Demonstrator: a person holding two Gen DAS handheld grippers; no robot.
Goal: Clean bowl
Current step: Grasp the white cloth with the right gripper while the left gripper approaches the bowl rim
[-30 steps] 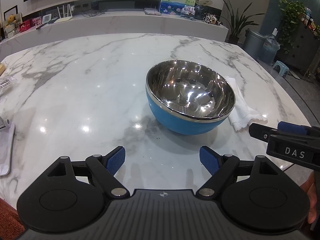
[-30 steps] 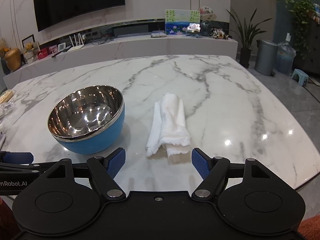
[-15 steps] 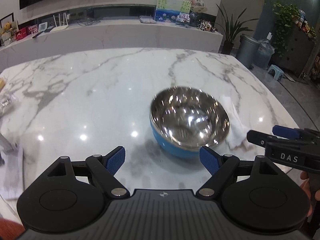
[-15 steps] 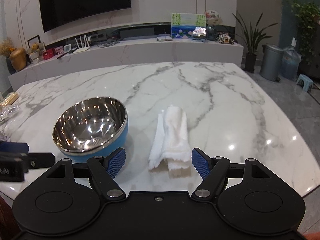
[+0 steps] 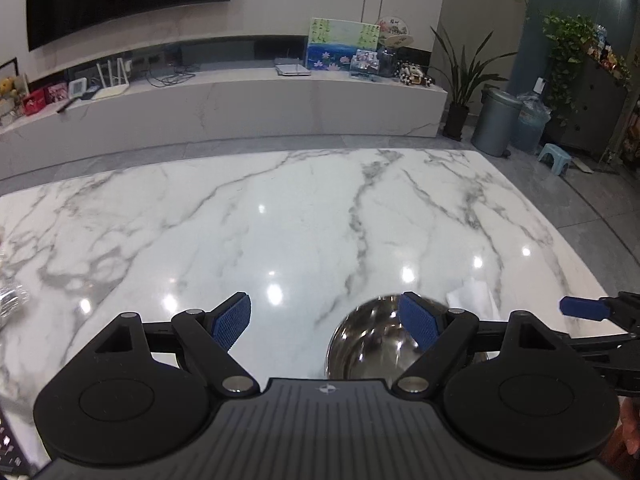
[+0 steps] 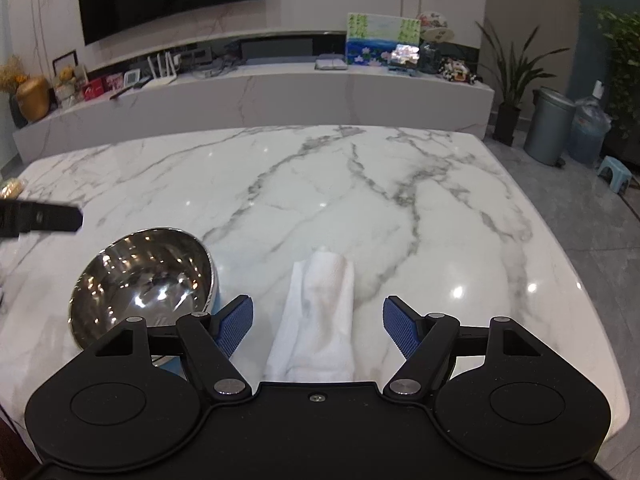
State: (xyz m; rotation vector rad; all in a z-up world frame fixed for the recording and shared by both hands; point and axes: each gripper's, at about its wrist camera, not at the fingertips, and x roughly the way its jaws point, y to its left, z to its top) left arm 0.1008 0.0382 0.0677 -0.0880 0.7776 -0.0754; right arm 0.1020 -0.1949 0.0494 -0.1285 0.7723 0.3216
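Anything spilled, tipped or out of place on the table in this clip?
Nothing stands out. The steel bowl sits upright on the marble table, empty and dry as far as I can tell. The folded white cloth lies beside it, apart. Both the right claw and left claw are open, holding nothing.

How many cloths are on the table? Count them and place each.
1. A folded white cloth lies on the marble table, right of the steel bowl and between the open right gripper's fingers. Its near end is hidden behind the gripper body.
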